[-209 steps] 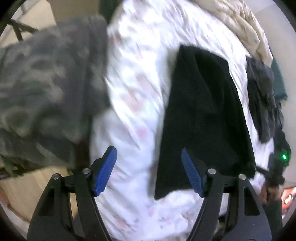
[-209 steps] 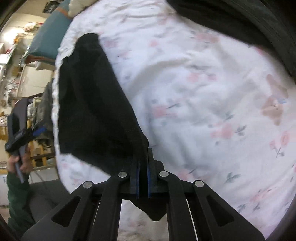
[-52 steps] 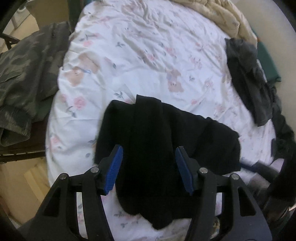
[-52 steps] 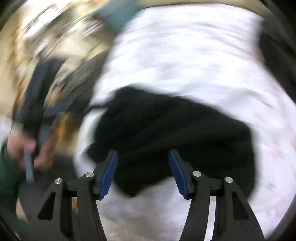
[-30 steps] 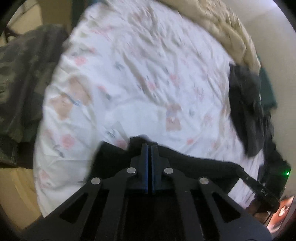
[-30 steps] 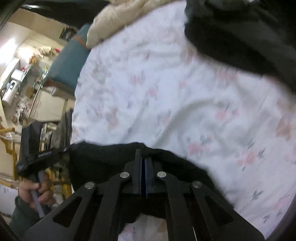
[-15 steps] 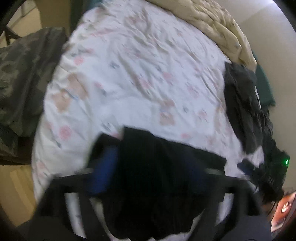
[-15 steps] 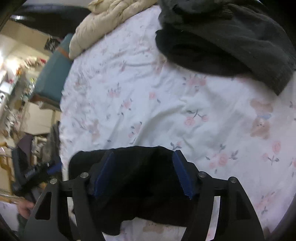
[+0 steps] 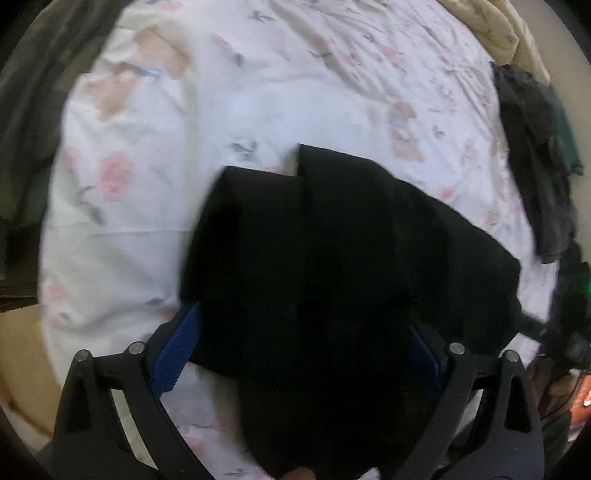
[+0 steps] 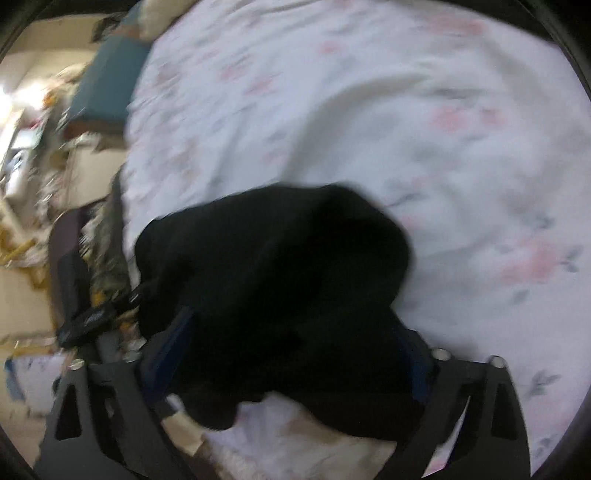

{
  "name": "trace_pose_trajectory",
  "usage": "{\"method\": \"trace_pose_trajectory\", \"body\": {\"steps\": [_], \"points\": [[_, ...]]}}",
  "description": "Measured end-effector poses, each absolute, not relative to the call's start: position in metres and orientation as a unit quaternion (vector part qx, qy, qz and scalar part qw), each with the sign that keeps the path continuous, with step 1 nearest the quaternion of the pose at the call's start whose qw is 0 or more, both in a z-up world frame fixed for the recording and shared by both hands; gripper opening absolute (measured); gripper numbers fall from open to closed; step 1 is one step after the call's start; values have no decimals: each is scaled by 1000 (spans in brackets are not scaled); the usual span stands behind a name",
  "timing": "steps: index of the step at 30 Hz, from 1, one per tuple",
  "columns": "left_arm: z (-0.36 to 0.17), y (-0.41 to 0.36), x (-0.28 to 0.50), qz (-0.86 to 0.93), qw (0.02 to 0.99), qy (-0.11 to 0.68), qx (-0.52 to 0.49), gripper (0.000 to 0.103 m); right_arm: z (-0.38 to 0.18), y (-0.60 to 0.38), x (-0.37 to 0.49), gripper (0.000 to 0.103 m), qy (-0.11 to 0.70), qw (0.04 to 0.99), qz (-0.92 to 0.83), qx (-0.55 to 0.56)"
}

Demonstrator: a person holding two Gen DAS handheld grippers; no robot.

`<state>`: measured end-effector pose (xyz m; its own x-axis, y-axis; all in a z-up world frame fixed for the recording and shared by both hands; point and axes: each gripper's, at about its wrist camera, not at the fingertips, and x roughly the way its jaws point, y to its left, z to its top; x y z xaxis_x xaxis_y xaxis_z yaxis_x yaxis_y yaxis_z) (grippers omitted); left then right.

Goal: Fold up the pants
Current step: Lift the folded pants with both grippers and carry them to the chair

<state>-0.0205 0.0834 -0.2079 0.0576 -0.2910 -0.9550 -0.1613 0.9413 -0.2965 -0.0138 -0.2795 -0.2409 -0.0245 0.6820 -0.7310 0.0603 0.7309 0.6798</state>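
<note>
The left wrist view shows things the right does not: a camouflage garment point(image 9: 33, 110) far to the left of the left gripper point(image 9: 299, 350), a cream blanket point(image 9: 495, 33) ahead at the far edge of the bed, and a dark grey pile of clothes point(image 9: 535, 158) off to its right. The right wrist view alone shows a teal cushion point(image 10: 107, 85) and a cluttered room beyond the bed's left edge.

One pair of black pants point(image 9: 332, 266) lies folded on the floral bed sheet point(image 9: 258, 74), directly under and ahead of both grippers. The left gripper's jaws stand wide apart, having just opened, with the pants between them but not pinched. The right gripper point(image 10: 295, 354) has likewise just been opening; its jaws are spread, the cloth lying loose between them.
</note>
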Motion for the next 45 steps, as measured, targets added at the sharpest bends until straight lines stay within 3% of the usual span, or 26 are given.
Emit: {"method": "trace_pose_trajectory", "body": {"steps": [1, 3, 4, 5, 6, 7, 8, 13, 20, 26, 30, 35, 43, 45], "points": [[-208, 78, -19, -60, 708, 684, -164, 95, -240, -273, -14, 82, 673, 642, 252, 268], [-206, 64, -18, -64, 725, 676, -116, 69, -244, -260, -16, 66, 676, 651, 249, 237], [-205, 58, -18, -55, 731, 674, -88, 52, -246, -255, -18, 50, 680, 659, 239, 214], [-206, 57, -18, -50, 733, 674, -78, 39, -246, -252, -19, 23, 680, 666, 232, 200], [-206, 57, -19, -47, 738, 669, -82, 17, -246, -250, -20, 9, 679, 671, 229, 190], [-205, 56, -19, -57, 737, 667, -92, 9, -245, -249, -19, 8, 678, 669, 234, 193], [-204, 56, -18, -62, 738, 666, -93, 6, -240, -248, -19, 6, 673, 673, 238, 191], [-172, 58, -19, -83, 754, 638, -130, 5, -195, -247, -23, 5, 619, 705, 277, 208], [-71, 105, -23, -100, 812, 544, -188, 5, -87, -232, -29, 5, 525, 756, 328, 211], [29, 202, -21, -68, 854, 479, -190, 5, 4, -144, -1, 5, 474, 771, 390, 167], [76, 292, -15, -16, 875, 457, -156, 5, 31, -49, 30, 5, 463, 759, 432, 154], [71, 380, -7, 49, 869, 475, -130, 5, 13, 68, 60, 5, 498, 719, 462, 149], [-41, 466, 14, 106, 806, 558, -166, 6, -100, 184, 105, 6, 610, 655, 423, 141], [-65, 475, 18, 115, 793, 573, -171, 6, -132, 197, 115, 13, 634, 644, 405, 139]]}}
